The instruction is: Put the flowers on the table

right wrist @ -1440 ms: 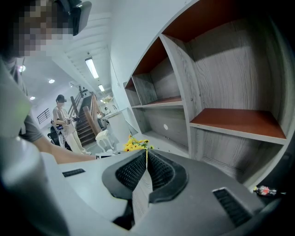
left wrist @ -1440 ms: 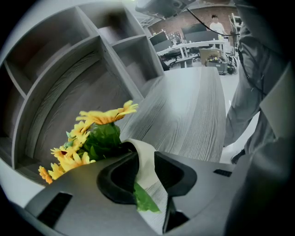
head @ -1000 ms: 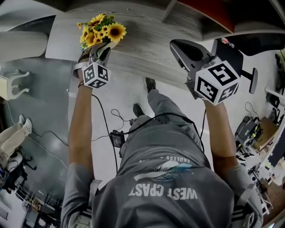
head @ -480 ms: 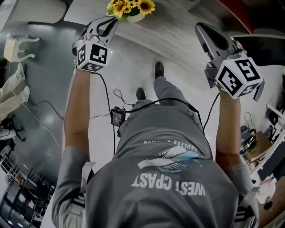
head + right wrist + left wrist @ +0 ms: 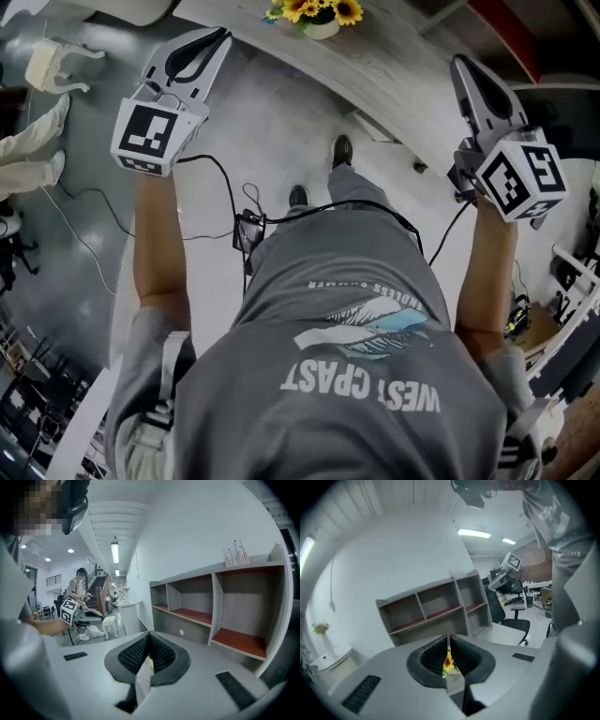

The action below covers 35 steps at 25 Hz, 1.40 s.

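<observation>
**While the flowers stand on the desk, both claws hang empty**

Now that the small pot of flowers [image 5: 319,13] sits upright on the desk [image 5: 394,67], close to its near edge, neither gripper touches it. The left gripper [image 5: 216,39] hovers just off that edge, above the floor. Its claw is pressed together on nothing, and only a sliver of the flowers shows through the slit. The right gripper [image 5: 461,66] hangs near the desk's edge further along, its claw likewise closed and empty. The placing step appears done. Any next move calls only for drawing both grippers away from the desk without brushing the pot.
</observation>
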Each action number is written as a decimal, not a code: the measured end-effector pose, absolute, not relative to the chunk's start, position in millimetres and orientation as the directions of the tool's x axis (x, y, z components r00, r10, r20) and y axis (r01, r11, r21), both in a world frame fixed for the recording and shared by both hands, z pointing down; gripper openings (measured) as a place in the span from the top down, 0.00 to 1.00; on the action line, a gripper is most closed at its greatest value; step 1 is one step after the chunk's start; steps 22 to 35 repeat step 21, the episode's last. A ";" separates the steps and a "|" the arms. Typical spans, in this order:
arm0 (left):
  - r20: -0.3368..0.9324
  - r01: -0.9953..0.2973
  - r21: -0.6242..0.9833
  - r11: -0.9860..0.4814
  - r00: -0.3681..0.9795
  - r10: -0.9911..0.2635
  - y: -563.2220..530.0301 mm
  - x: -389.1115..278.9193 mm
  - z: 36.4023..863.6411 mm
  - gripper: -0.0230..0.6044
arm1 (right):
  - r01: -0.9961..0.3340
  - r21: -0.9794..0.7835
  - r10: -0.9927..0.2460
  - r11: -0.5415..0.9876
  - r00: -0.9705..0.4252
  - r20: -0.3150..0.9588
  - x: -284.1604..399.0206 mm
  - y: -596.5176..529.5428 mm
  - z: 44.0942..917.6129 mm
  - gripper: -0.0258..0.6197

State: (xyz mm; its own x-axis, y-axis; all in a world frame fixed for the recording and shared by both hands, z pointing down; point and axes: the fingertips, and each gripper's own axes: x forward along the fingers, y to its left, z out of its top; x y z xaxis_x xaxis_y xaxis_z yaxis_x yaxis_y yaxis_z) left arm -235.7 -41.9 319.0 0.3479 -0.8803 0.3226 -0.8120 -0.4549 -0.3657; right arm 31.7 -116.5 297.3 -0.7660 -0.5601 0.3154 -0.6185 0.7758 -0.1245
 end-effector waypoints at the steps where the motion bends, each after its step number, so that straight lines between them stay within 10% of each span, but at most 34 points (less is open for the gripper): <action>1: 0.294 -0.824 -0.357 -0.440 0.348 -0.890 -32.5 -236.0 304.0 0.91 | -0.617 -0.119 -0.563 0.778 -0.768 0.305 32.7 -111.4 290.3 0.92; 12: 0.086 -0.852 -0.373 -0.367 0.363 -0.928 58.0 -228.2 212.4 0.91 | -0.619 -0.086 -0.588 0.781 -0.774 0.236 29.8 -67.9 260.7 0.92; 35: 0.071 -0.865 -0.329 -0.380 0.379 -0.923 101.9 -206.5 216.0 0.91 | -0.660 -0.089 -0.626 0.746 -0.741 0.242 59.8 -30.3 260.5 0.92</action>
